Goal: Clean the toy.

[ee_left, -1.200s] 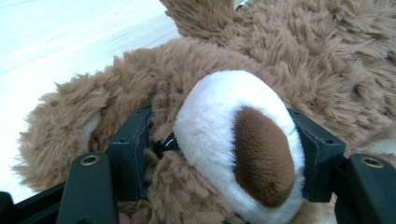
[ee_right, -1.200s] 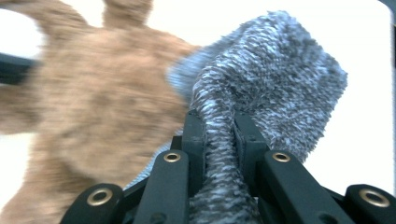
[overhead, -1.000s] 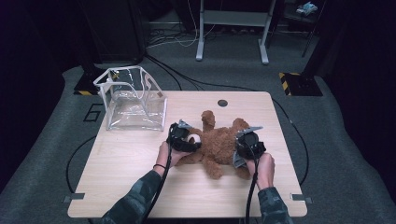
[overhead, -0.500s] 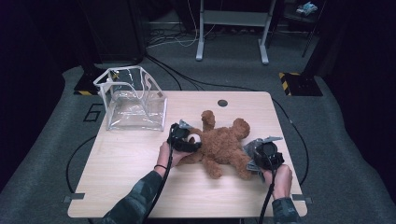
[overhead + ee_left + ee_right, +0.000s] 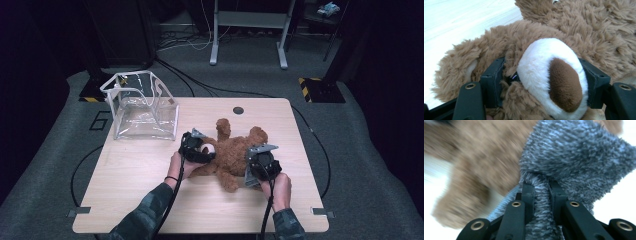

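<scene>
A brown teddy bear [image 5: 231,150] lies in the middle of the wooden table [image 5: 125,200]. My left gripper [image 5: 206,148] holds its head. In the left gripper view my left gripper [image 5: 544,82] has its pads pressed into the fur on either side of the white muzzle [image 5: 541,67] with the brown nose. My right gripper [image 5: 254,167] sits at the bear's right side. In the right gripper view my right gripper [image 5: 541,192] is shut on a fold of grey-blue fuzzy fabric [image 5: 576,157], with the bear [image 5: 474,157] blurred behind it.
A clear plastic box [image 5: 145,107] stands open at the table's back left. A small round dark disc [image 5: 238,110] sits near the far edge. Cables trail from both grippers over the front of the table. Dark floor and a metal stand [image 5: 247,30] lie beyond.
My right gripper swung out to the right of the bear, then came back left against its side. My left gripper stayed on the bear's head.
</scene>
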`<action>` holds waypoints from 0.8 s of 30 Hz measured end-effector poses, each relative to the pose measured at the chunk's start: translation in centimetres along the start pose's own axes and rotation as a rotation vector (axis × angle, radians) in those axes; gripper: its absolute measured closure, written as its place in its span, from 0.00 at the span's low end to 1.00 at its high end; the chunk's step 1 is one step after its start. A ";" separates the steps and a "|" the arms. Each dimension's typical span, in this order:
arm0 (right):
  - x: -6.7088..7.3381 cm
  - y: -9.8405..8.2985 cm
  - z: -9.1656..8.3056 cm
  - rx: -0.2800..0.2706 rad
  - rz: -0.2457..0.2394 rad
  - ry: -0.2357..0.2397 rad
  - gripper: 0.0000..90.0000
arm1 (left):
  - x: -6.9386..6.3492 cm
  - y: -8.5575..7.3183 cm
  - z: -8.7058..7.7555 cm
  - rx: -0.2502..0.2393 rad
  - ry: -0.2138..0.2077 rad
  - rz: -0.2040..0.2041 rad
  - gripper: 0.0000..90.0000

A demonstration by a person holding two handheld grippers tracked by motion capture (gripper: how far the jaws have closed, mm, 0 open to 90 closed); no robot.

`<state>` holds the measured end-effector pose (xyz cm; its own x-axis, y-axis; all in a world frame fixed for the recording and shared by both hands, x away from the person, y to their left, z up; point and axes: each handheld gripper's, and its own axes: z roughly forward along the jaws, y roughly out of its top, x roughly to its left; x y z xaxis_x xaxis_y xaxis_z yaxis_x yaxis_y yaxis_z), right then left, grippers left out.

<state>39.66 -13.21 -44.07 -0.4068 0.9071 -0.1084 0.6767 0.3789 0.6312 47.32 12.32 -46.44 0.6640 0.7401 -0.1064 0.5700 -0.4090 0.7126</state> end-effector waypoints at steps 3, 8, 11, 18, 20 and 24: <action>-1.2 -1.8 -0.1 0.029 0.025 -0.034 0.87 | -0.1 0.0 0.0 -0.002 0.000 -0.001 0.35; -2.8 -4.1 -0.4 0.086 0.069 -0.067 0.87 | 0.0 0.0 0.0 0.000 0.000 -0.003 0.35; -2.8 -3.8 -1.3 0.050 0.065 -0.076 0.87 | 0.0 0.0 0.0 0.000 0.003 -0.005 0.35; 0.2 0.1 -2.8 -0.062 0.004 -0.007 0.86 | 0.0 0.0 0.0 -0.003 0.006 -0.006 0.35; 1.2 0.7 -2.0 -0.054 -0.014 0.007 0.86 | 0.0 0.0 0.0 -0.002 0.003 -0.009 0.35; 1.5 0.0 -0.2 -0.023 -0.016 0.013 0.87 | 0.0 0.0 0.0 -0.003 0.002 -0.003 0.35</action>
<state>38.89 -11.89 -44.10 -0.4256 0.8983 -0.1089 0.6555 0.3890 0.6473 47.29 12.30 -46.46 0.6616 0.7422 -0.1069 0.5704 -0.4056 0.7143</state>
